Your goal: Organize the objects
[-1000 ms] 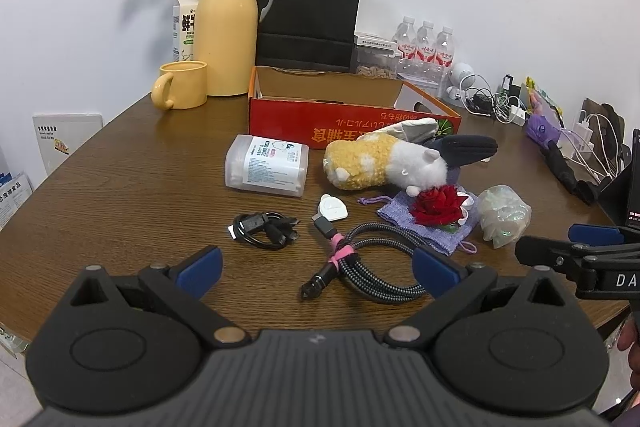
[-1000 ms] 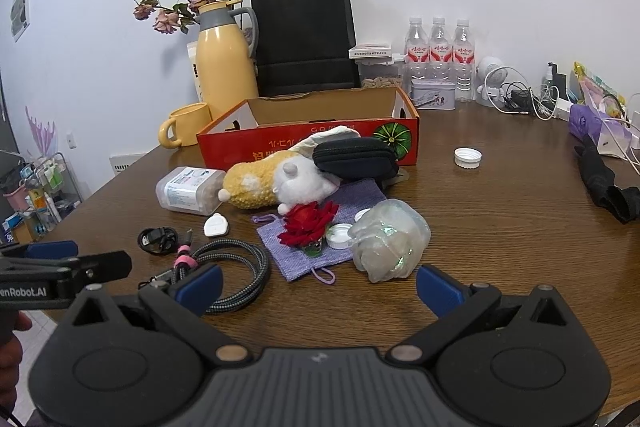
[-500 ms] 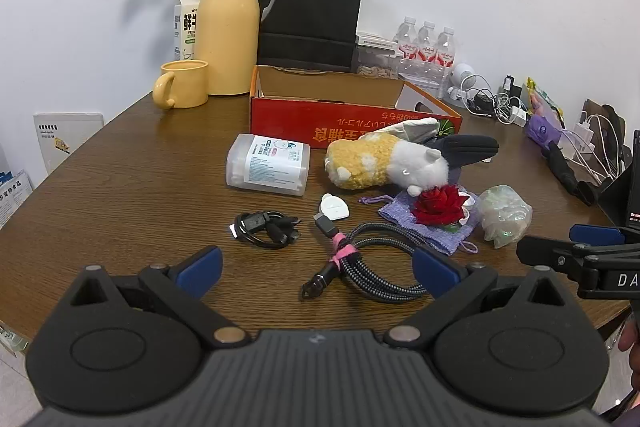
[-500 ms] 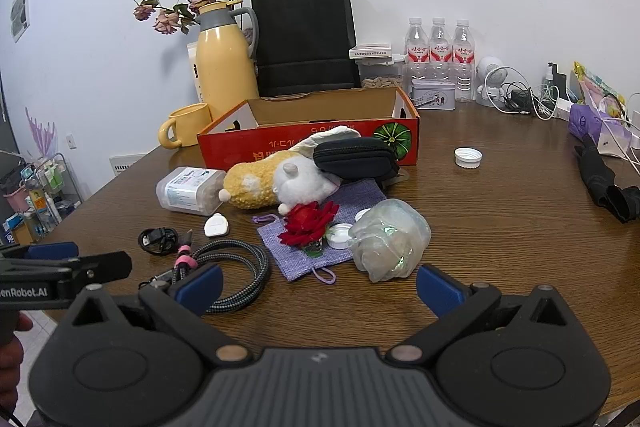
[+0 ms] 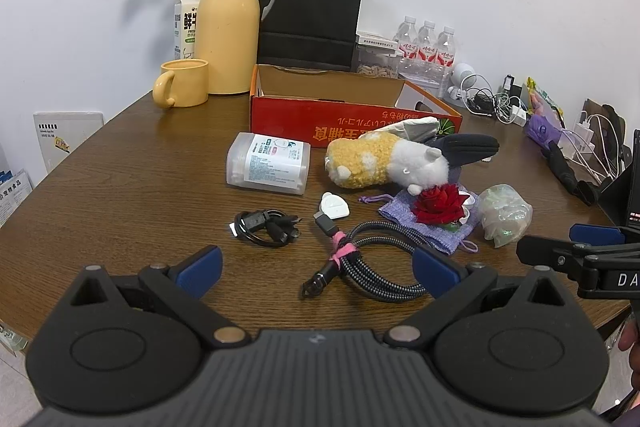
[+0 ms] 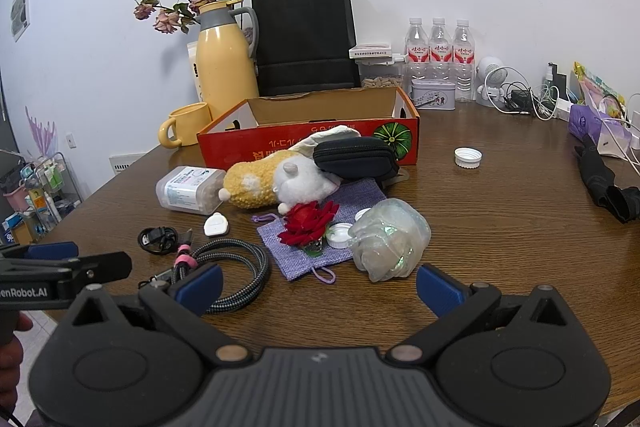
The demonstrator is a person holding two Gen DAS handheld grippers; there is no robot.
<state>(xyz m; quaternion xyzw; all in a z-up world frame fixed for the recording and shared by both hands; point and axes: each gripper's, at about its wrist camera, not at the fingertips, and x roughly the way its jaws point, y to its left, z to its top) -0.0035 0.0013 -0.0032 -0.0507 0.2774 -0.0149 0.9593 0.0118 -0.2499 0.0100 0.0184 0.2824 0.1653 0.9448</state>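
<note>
Left wrist view showed the left gripper hovering low over the near edge of the worktop, its blue fingers spread wide and holding nothing. Just ahead of it lay a braided cable bound with a pink tie, a small black cable coiled to its left, and a white tag-shaped piece between them and a clear plastic box. Behind those, a yellow and white plush toy lay on its side against the front of the open red cardboard box, with a dark pouch touching the toy's white end.

From the right wrist view, the right gripper was likewise spread apart and empty, poised before a crumpled clear bag. Beside that bag a red rose and a white cap rested on a purple knitted pouch. Another white cap sat well apart to the right. A yellow jug and mug stood behind the box.
</note>
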